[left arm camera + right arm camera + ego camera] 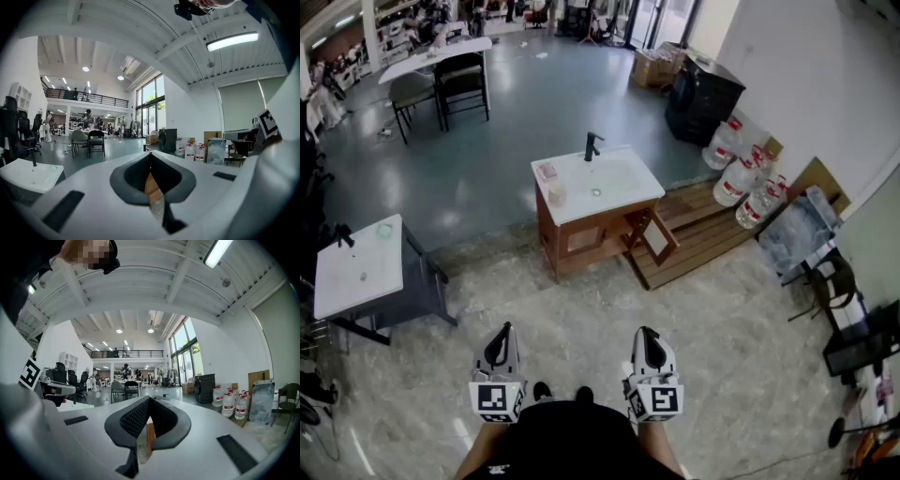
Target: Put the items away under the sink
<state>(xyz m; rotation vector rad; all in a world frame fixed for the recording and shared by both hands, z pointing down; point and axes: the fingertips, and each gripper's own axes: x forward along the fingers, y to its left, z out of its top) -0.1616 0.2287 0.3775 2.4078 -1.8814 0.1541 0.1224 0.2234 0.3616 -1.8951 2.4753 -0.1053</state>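
Nothing readable so far. Black-and-white square markers [494, 397] on the left gripper [502, 336] and the right gripper [646, 336], pattern only, no letters or digits. Same sort of marker at the edge of both gripper views. Red labels on the water bottles [739, 171] over by the wall [806, 75], print far too small to make out.

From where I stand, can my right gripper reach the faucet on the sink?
Probably not: the right gripper hangs well short of the faucet, with a wide stretch of floor between. Nothing blocks the way.
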